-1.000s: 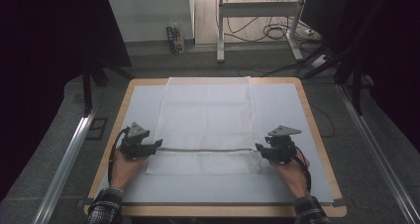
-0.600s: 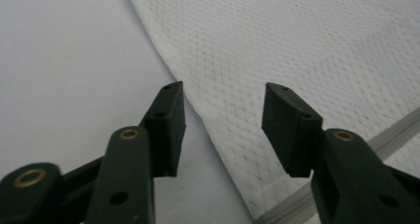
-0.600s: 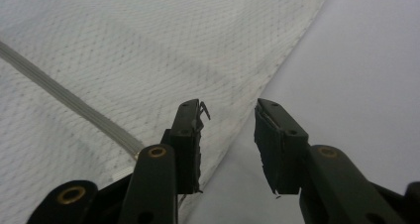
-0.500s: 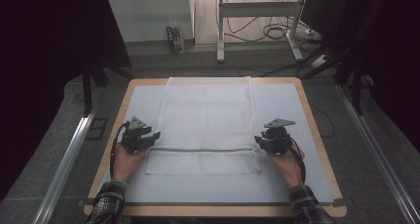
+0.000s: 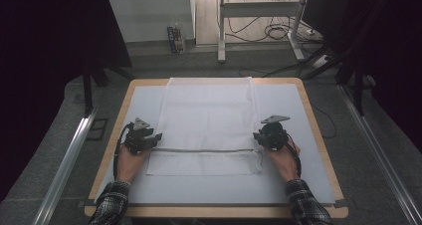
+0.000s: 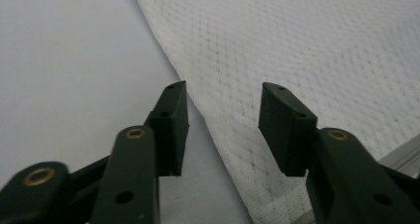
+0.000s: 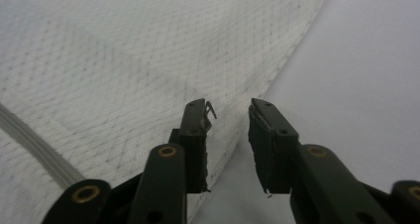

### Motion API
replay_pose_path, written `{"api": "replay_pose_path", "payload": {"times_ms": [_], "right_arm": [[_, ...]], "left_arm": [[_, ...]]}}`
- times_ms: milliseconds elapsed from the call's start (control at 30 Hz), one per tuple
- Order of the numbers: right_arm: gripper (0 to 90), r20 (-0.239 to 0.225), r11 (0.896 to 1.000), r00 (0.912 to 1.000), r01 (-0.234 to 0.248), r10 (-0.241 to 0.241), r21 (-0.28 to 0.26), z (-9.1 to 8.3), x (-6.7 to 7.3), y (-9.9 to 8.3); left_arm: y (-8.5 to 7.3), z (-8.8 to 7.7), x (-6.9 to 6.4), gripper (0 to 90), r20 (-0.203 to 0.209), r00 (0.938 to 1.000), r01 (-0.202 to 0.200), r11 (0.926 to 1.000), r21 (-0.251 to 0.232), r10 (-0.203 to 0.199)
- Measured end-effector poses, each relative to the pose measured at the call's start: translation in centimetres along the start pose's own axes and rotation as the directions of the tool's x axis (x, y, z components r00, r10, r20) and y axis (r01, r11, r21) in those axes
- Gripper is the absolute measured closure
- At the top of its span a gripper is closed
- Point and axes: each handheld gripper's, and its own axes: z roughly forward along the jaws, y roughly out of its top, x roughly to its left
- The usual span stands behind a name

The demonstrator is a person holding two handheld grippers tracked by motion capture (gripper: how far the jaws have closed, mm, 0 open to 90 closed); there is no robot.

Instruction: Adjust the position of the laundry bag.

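White mesh cloth, soft and light, lies flat on the tabletop, a grey band crossing it near its front hem. It looks limp and will sag, so take it by its side edges. The left gripper at eight o'clock and the right gripper at four o'clock each straddle an edge, jaws just closing but not yet clenched on it.
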Motion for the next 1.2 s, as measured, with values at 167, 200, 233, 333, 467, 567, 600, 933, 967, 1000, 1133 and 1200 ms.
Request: {"api": "replay_pose_path", "payload": {"times_ms": [167,200,233,333,467,567,600,933,967,1000,1133,1200], "right_arm": [[64.8,0.006,0.999,1.0000,-0.003,0.003,0.039,0.7,0.1,-0.1],[66.0,0.003,0.999,1.0000,-0.009,0.009,0.041,0.7,0.1,-0.1],[68.1,-0.007,0.999,0.9999,-0.013,0.013,0.045,0.7,0.1,-0.1],[74.0,-0.012,0.998,0.9997,-0.018,0.019,0.055,0.6,0.1,-0.1],[86.1,-0.037,0.997,0.9990,-0.022,0.025,0.071,0.6,0.3,0.1],[87.6,-0.031,0.997,0.9994,-0.010,0.012,0.073,0.6,0.5,0.2],[87.7,-0.033,0.997,0.9994,-0.010,0.012,0.072,0.6,0.4,0.2],[87.8,-0.069,0.999,0.9973,-0.022,0.025,0.043,-0.5,0.0,0.3],[87.9,-0.071,0.999,0.9971,-0.023,0.026,0.042,-0.7,0.0,0.3],[87.9,-0.071,0.999,0.9971,-0.023,0.026,0.042,-0.7,0.0,0.3],[87.7,-0.079,0.999,0.9968,-0.008,0.011,0.040,-1.4,-0.2,0.0],[87.8,-0.085,0.999,0.9964,0.010,-0.006,0.052,-1.9,-0.2,-0.4]], "left_arm": [[0.0,0.4,-0.2,50.9,0.004,1.0000,0.006,0.9995,0.031,-0.006],[-0.1,0.5,-0.1,52.0,0.020,0.9994,0.028,0.9993,0.023,-0.028],[-0.1,0.5,-0.1,55.7,0.036,0.9986,0.038,0.9990,0.023,-0.039],[-0.1,0.5,-0.2,60.7,0.037,0.9980,0.051,0.9984,0.024,-0.051],[0.0,0.4,-0.1,72.7,0.038,0.9964,0.074,0.9967,0.033,-0.075],[-0.1,0.3,0.2,85.0,0.055,0.9936,0.097,0.9947,0.036,-0.099],[-0.1,0.3,0.3,85.9,0.061,0.9922,0.107,0.9936,0.037,-0.109],[0.1,-0.4,0.1,88.9,0.075,0.9941,0.076,0.9967,0.026,-0.078],[0.1,-0.6,0.1,88.9,0.089,0.9932,0.074,0.9969,0.026,-0.076],[0.1,-0.6,0.1,88.9,0.089,0.9932,0.074,0.9969,0.026,-0.076],[0.1,-0.9,-0.2,88.7,0.119,0.9915,0.050,0.9982,0.034,-0.054],[0.1,-1.1,-0.7,88.5,0.130,0.9912,0.021,0.9991,0.038,-0.026]]}}
